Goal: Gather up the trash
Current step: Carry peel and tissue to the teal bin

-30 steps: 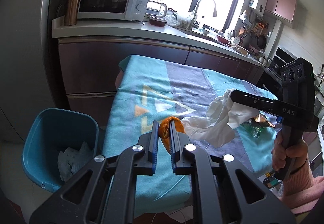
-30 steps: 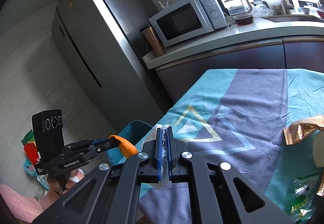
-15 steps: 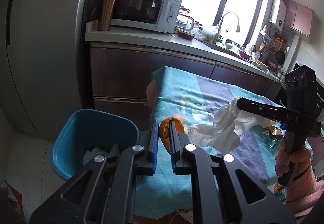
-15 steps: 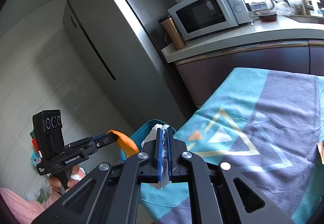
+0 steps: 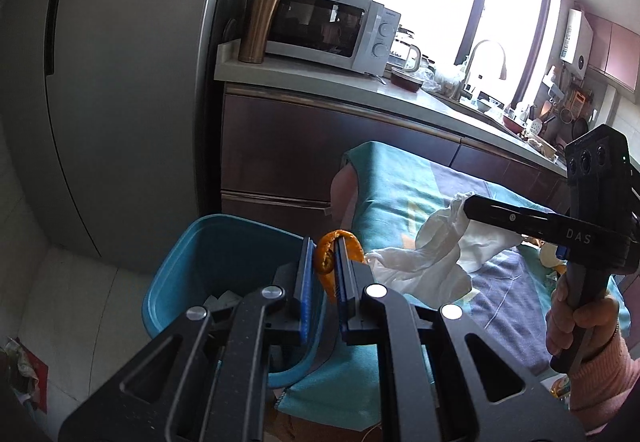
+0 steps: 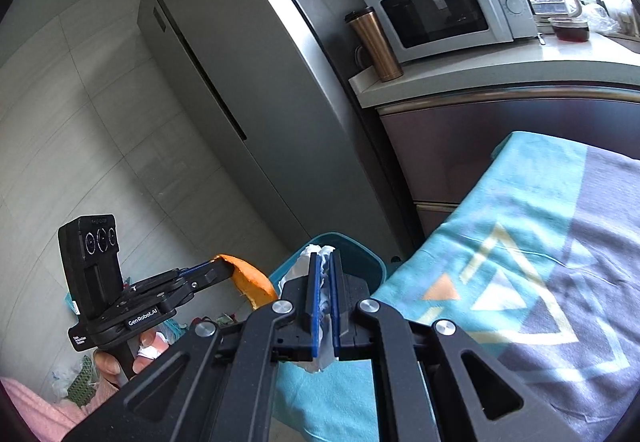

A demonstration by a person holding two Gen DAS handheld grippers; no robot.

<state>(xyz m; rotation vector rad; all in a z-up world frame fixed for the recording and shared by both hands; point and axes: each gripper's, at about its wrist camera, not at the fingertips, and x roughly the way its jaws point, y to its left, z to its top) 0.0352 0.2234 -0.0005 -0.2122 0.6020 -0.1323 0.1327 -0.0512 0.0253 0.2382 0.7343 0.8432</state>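
Kitchen setting: a grey refrigerator (image 5: 120, 82) stands at the left, next to a dark cabinet run topped by a pale counter (image 5: 320, 80). On that counter sit a white microwave (image 5: 324, 30) and, just beside it, an upright copper travel mug (image 5: 258, 26). A tap (image 5: 486, 56) stands further along under a bright window.

Bench (image 5: 400, 186) in the foreground is covered by a teal and grey cloth with a triangle pattern. A blue trash bin (image 5: 224, 262) stands on the floor just beside the bench's near corner; pale crumpled paper lies inside it.

Left gripper (image 5: 324, 262): fingers clenched on a curled piece of orange peel (image 5: 340, 246), which protrudes above the finger tips. In the left wrist view the peel appears over the right rim of the bin, close to the bench edge. In the right wrist view the same gripper (image 6: 218, 268) is seen from the side, held by a hand (image 6: 120, 358), peel pointing toward the bin (image 6: 360, 254).

Right gripper (image 6: 325, 262): fingers clenched on a crumpled white tissue (image 6: 316, 256), which shows above and below them. In the left wrist view this gripper (image 5: 470, 204) is carried by a hand (image 5: 580, 318) in a pink sleeve (image 5: 608, 370), and the tissue (image 5: 432, 262) hangs over the bench cloth, apart from the bin.
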